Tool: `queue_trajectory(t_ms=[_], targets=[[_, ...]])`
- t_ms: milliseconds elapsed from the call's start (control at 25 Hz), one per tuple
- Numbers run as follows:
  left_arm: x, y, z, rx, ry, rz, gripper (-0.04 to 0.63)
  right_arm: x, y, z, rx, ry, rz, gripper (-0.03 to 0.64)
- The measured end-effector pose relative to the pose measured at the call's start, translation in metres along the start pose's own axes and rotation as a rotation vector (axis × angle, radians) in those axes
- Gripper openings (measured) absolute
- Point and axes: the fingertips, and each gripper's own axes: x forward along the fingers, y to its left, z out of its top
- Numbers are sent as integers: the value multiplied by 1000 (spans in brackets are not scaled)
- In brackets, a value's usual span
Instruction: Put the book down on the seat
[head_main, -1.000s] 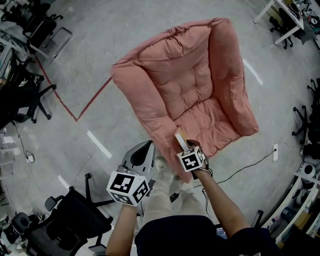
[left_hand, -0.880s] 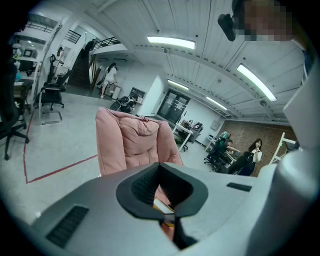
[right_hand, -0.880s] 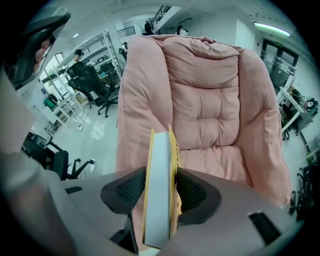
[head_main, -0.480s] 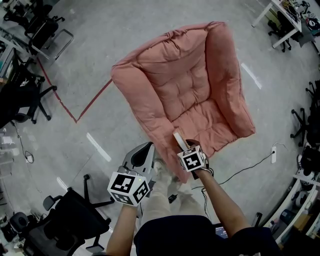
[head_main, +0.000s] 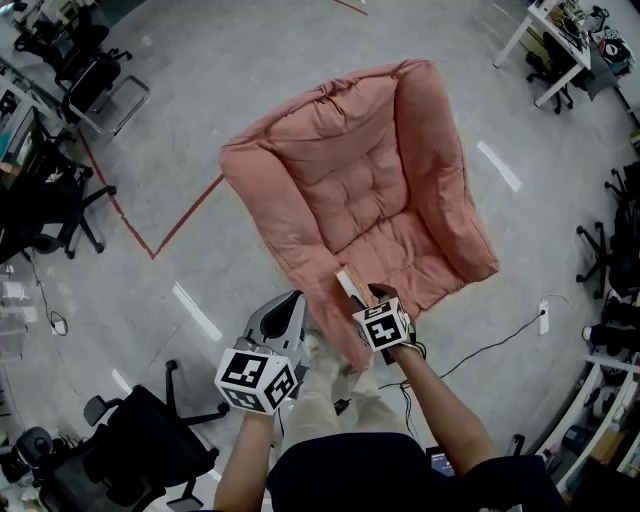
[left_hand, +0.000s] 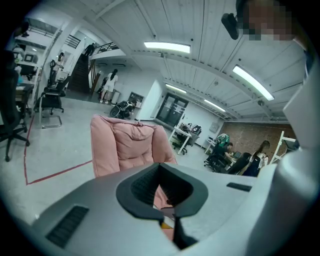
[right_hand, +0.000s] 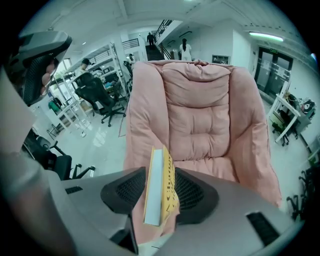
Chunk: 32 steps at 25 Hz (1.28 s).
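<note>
- We see the right gripper (right_hand: 159, 194) pinching a thin book (right_hand: 161, 175) by its lower part, jaws pressed on both covers.
- The book stands on edge, with pale page edges facing us and a yellow cover; the cover's dark print is too skewed to read.
- It is held above the front edge of the pink armchair (head_main: 370, 180), not lying on the seat.
- The left gripper (left_hand: 168, 218) has its jaw tips pressed together on nothing, low and left of the chair.
- Each gripper's cube (head_main: 256, 378) bears black-and-white square markers, no words.
- A red tape line (head_main: 150, 225) crosses the grey floor.
</note>
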Motion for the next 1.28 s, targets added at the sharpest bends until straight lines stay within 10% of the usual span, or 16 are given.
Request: queue_trajectory(t_ms=[1280], targets=[[-43,-136,13,152,-135,56,0,-199,-33,54,-75,-434,-35,25]])
